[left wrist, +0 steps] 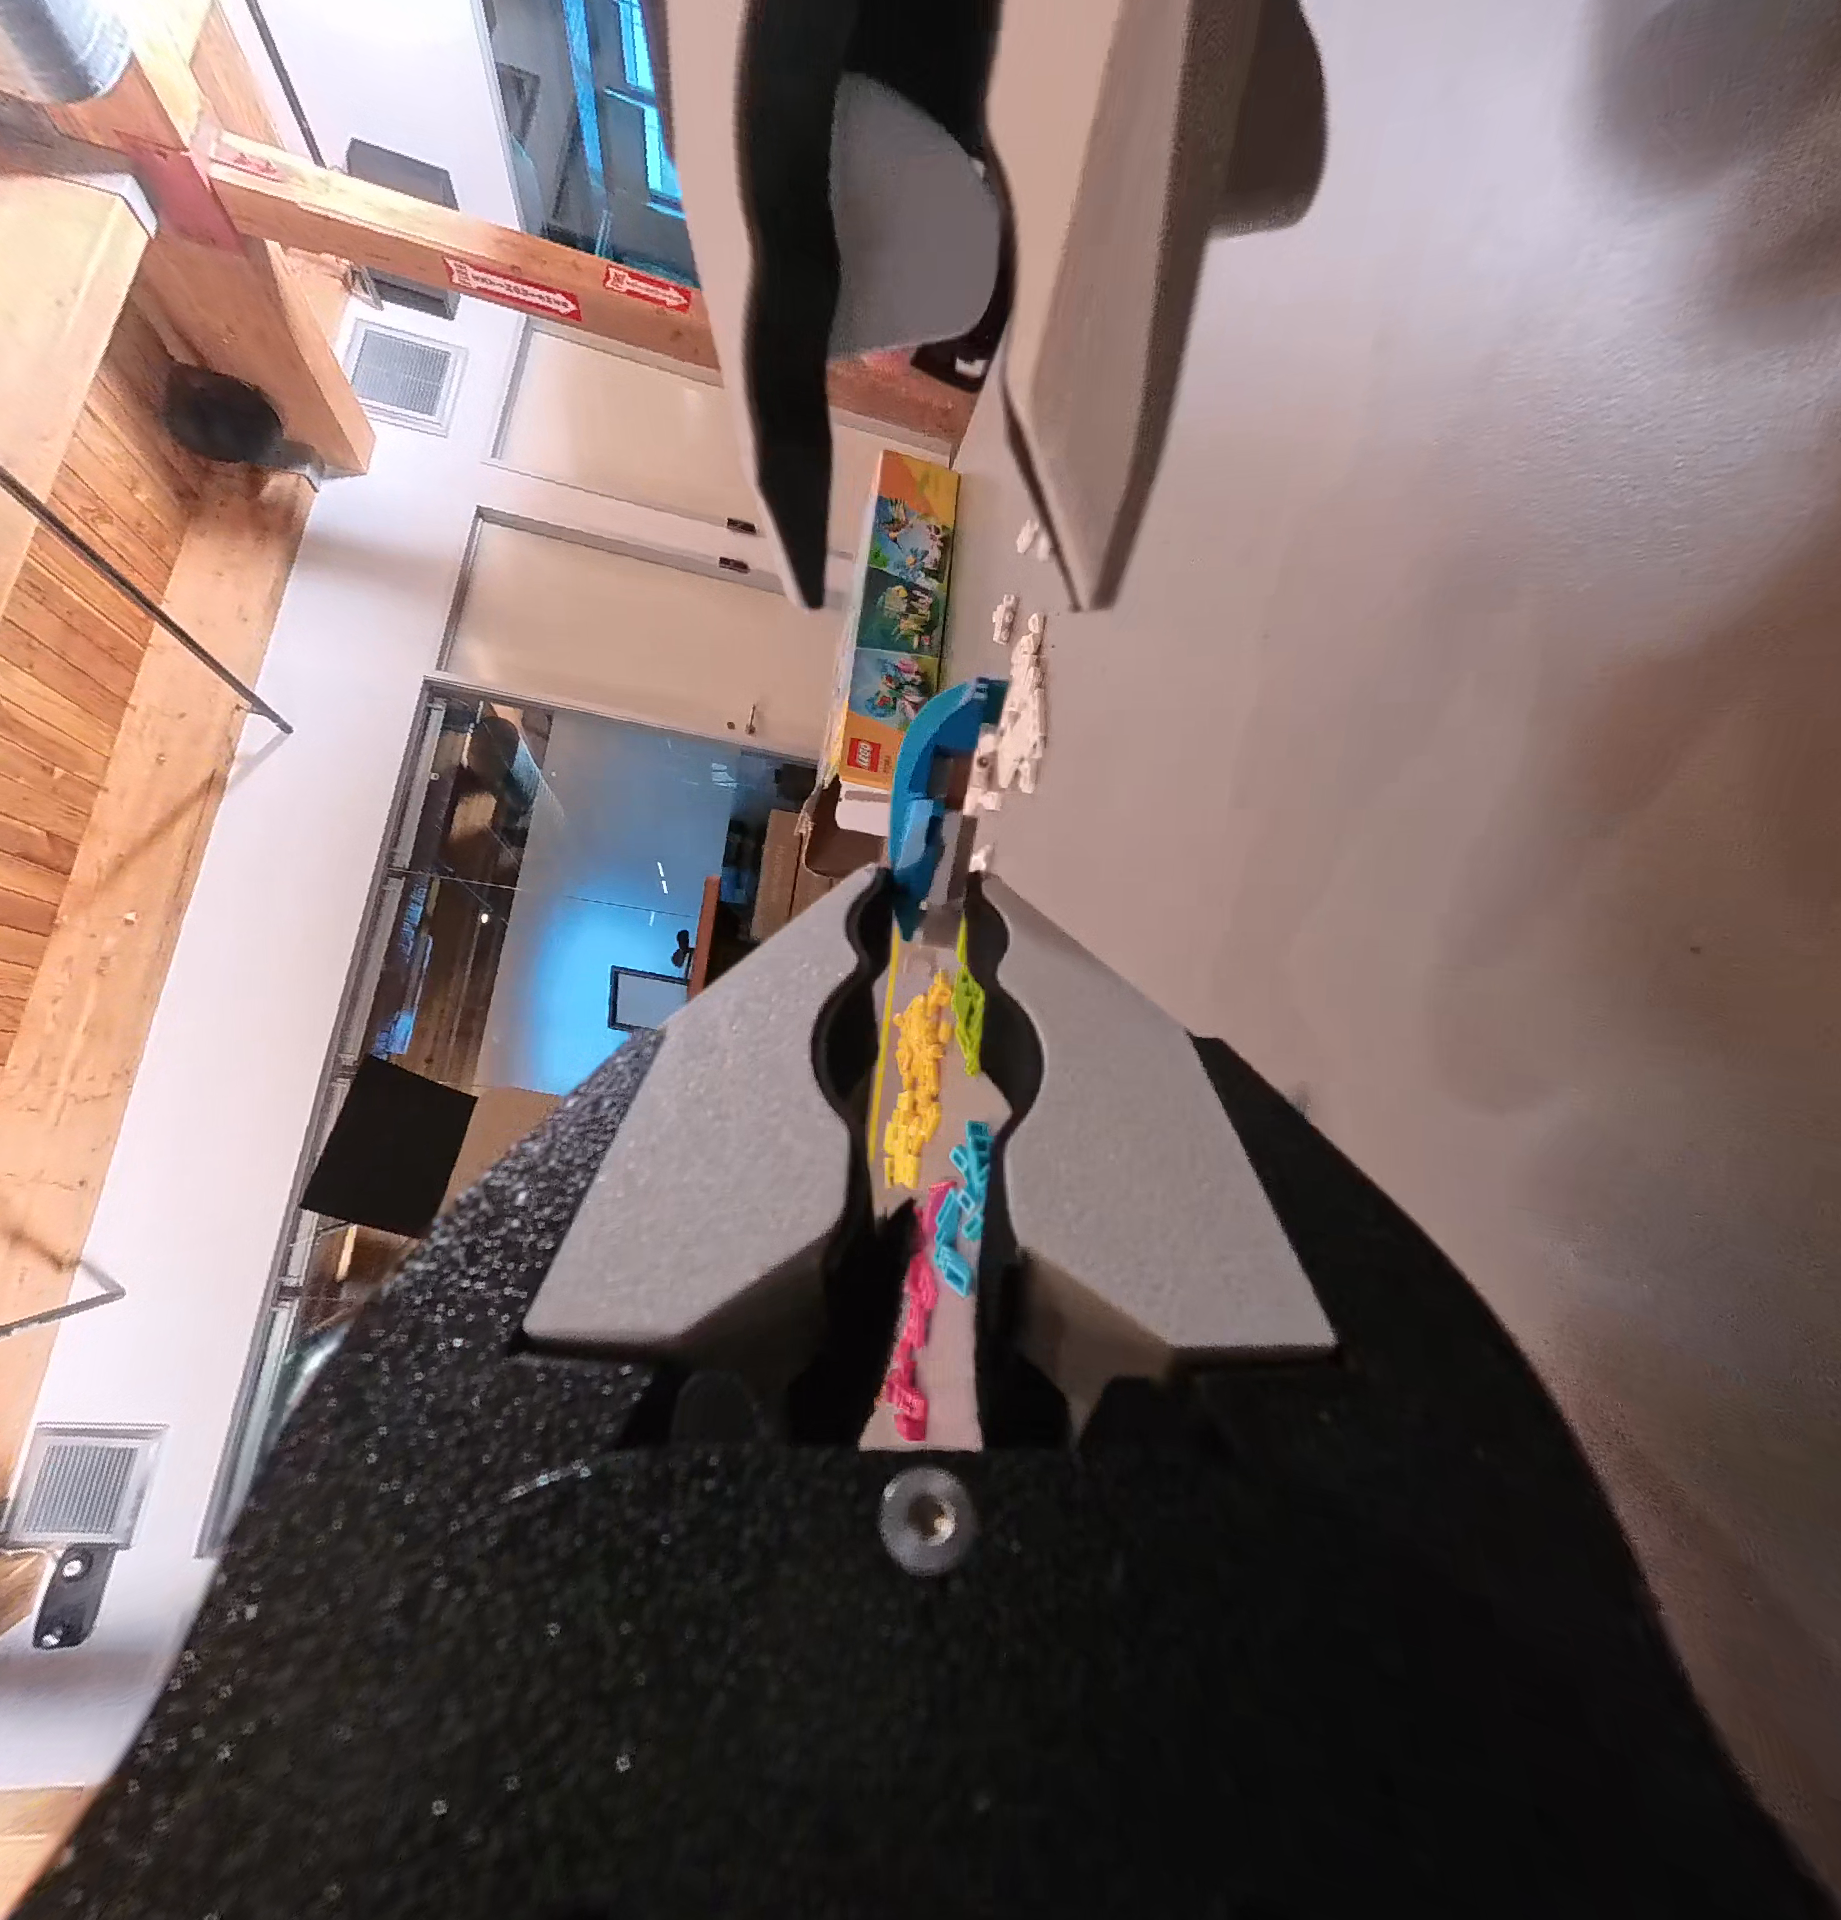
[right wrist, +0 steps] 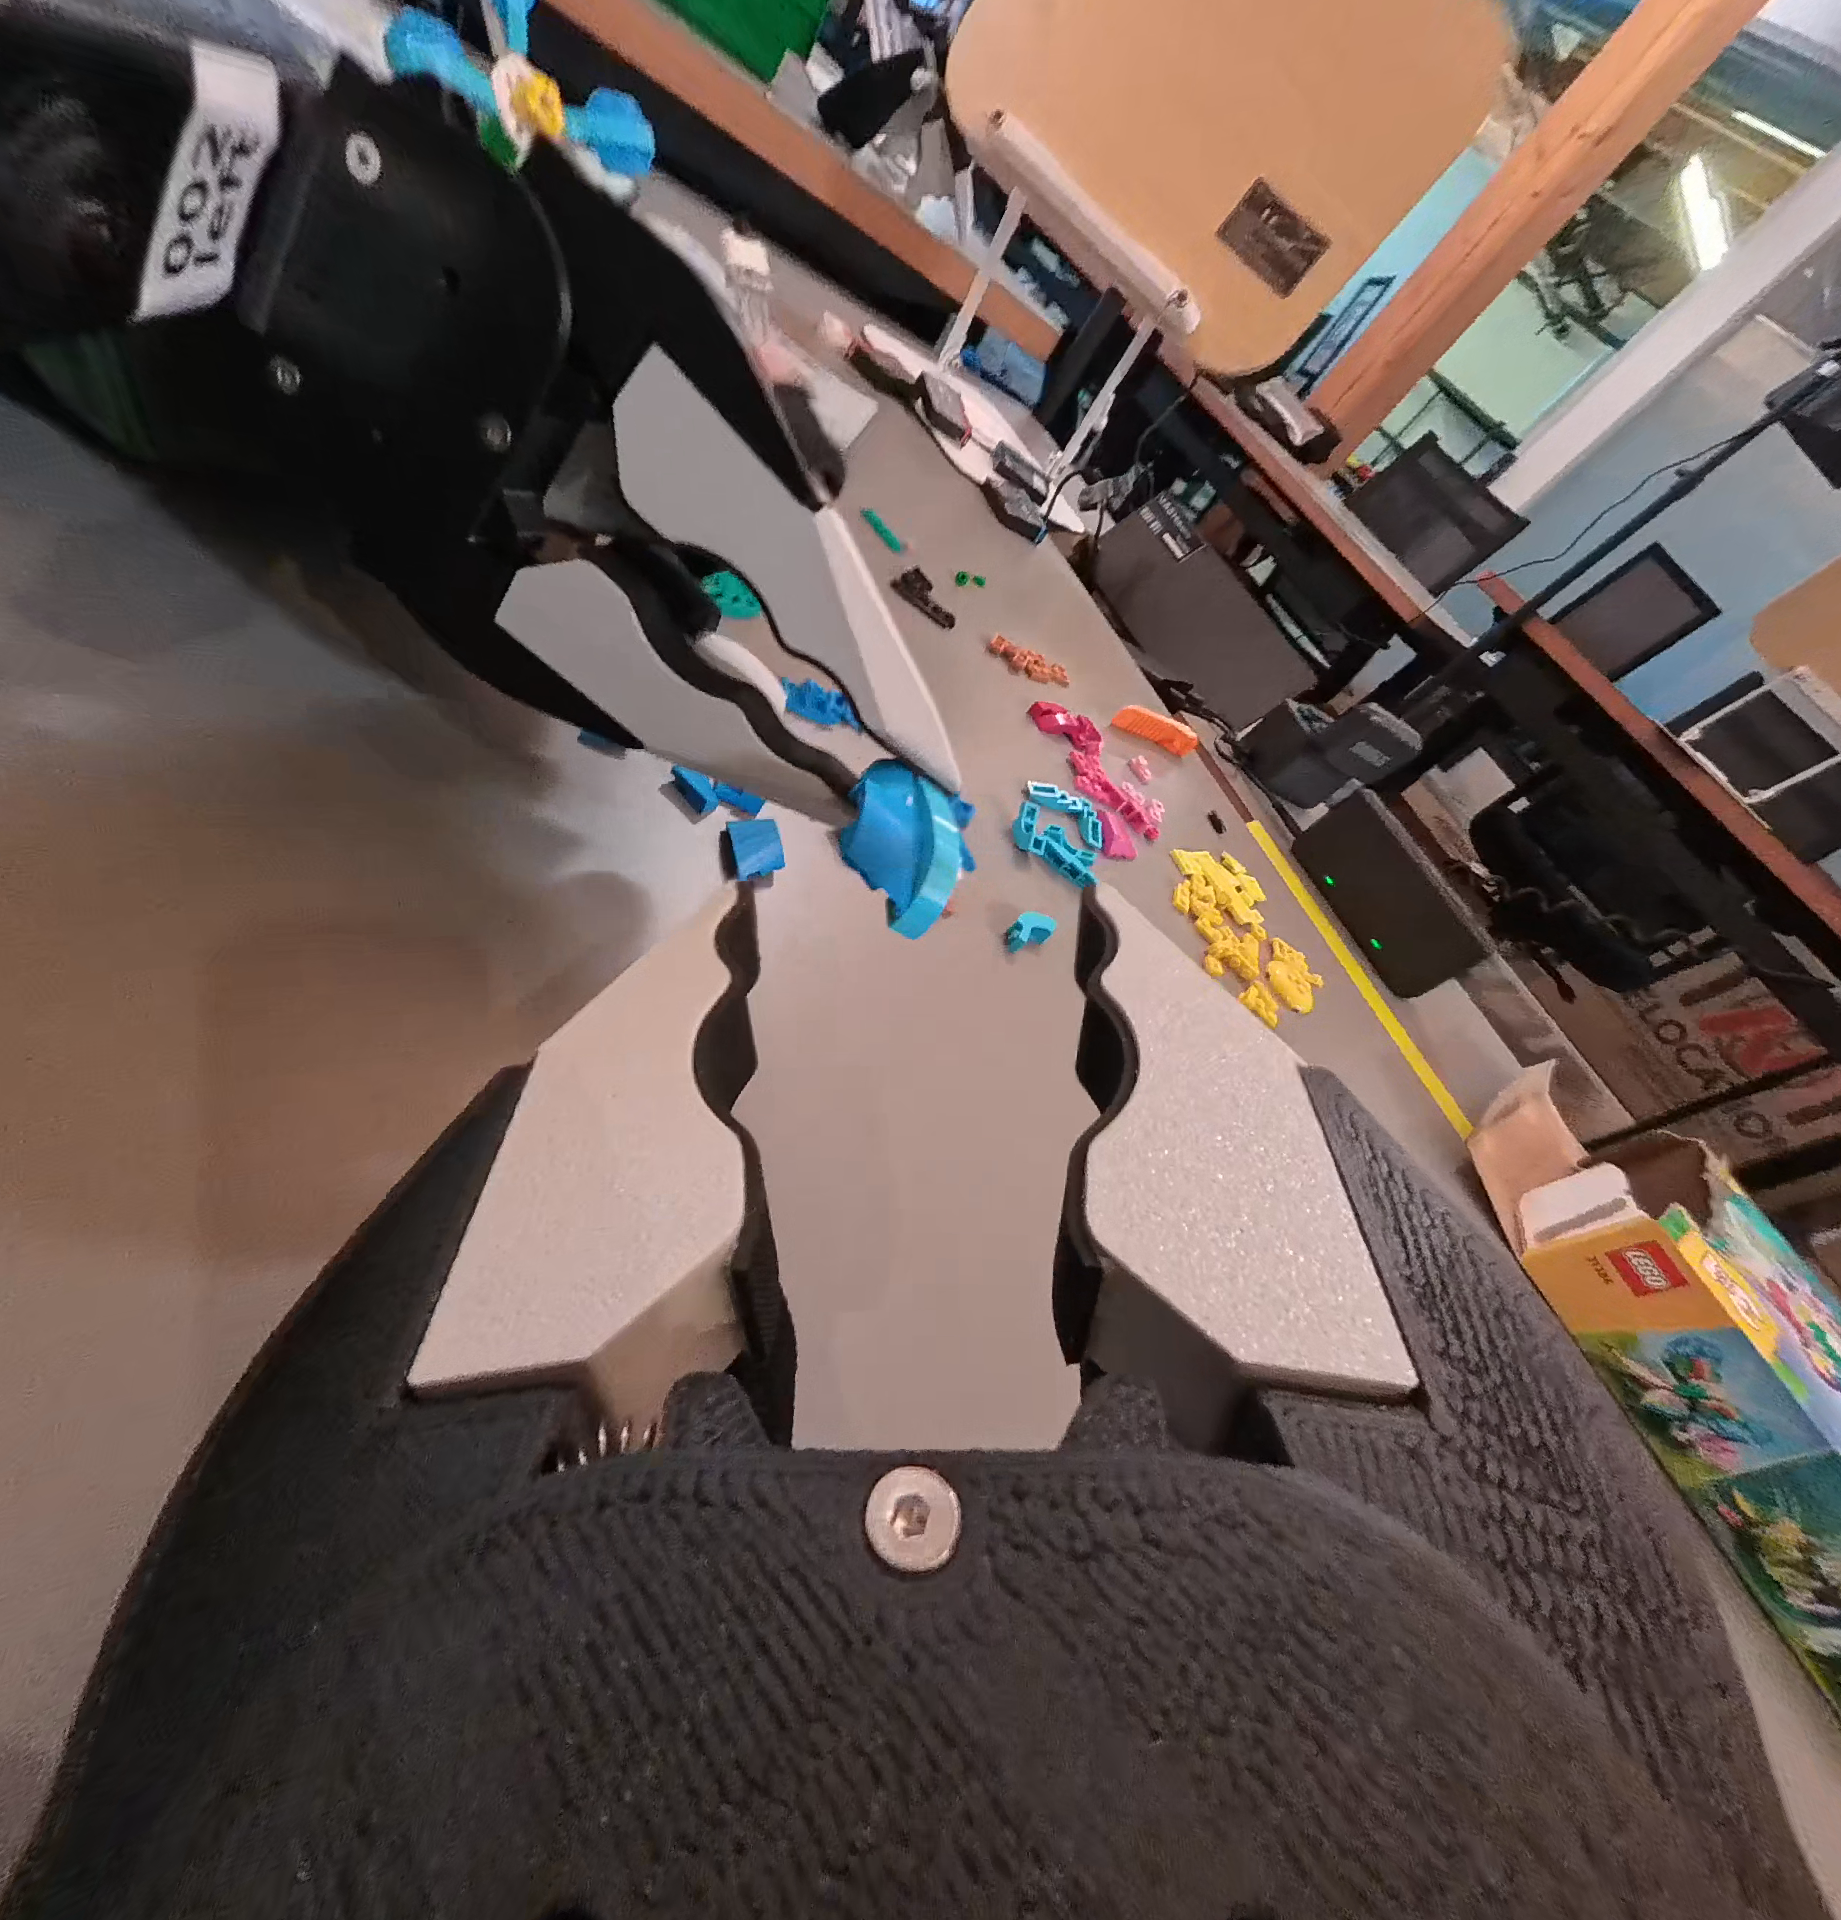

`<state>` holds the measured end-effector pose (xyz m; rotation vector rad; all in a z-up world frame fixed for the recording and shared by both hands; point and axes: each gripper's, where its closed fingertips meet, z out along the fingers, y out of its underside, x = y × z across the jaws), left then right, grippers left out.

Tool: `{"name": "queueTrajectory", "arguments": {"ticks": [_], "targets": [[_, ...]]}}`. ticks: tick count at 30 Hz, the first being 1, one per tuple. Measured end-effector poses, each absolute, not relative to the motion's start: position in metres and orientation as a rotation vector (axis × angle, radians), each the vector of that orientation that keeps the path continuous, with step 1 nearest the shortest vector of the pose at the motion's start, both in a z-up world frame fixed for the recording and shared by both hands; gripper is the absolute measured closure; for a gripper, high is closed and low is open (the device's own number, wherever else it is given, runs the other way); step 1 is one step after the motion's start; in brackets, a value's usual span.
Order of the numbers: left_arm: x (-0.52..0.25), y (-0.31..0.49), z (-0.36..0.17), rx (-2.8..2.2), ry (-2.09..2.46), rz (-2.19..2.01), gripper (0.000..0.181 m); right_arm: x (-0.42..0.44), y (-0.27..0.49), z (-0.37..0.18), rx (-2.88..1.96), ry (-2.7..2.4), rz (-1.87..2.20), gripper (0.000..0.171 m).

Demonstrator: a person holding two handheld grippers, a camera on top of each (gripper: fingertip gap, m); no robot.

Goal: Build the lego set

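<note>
My left gripper (left wrist: 928, 894) is shut on a blue curved lego assembly (left wrist: 931, 790) with small grey and white parts, held above the grey table (left wrist: 1415, 935). In the right wrist view the left gripper (right wrist: 900, 805) reaches in from the upper left with the blue assembly (right wrist: 900, 847) at its tips. My right gripper (right wrist: 911, 909) is open and empty, just in front of and below the assembly. It shows open in the left wrist view (left wrist: 952, 597), opposite the left gripper. A small cyan piece (right wrist: 1030, 928) lies on the table by its right fingertip.
Sorted piles lie on the table: yellow (right wrist: 1243, 935), pink (right wrist: 1098, 779), cyan (right wrist: 1051, 831), blue (right wrist: 734, 805), orange (right wrist: 1155, 727), black (right wrist: 921, 597), white (left wrist: 1025, 707). The lego box (right wrist: 1726, 1382) lies at the right table edge. A blue flower model (right wrist: 521, 94) is at the far left.
</note>
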<state>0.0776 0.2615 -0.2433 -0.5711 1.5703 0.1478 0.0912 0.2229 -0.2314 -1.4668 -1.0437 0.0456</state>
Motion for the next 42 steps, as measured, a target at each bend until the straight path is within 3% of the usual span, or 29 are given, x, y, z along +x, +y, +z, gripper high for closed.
{"name": "queueTrajectory", "arguments": {"ticks": [1, 22, 30, 42], "targets": [[0.077, 0.262, -0.243, -0.578, 1.569, 0.143, 0.170, 0.092, 0.223, -0.228, -1.459, -1.022, 0.059, 0.112], [0.069, 0.270, -0.237, -0.644, 1.542, 0.135, 0.170, 0.109, 0.228, -0.209, -1.447, -0.828, 0.203, 0.124], [0.053, 0.290, -0.210, -0.608, 1.381, 0.355, 0.170, 0.110, 0.229, -0.209, -1.453, -0.809, 0.221, 0.126], [0.047, 0.294, -0.200, -0.601, 1.307, 0.368, 0.170, 0.109, 0.228, -0.208, -1.450, -0.807, 0.231, 0.127]]}}
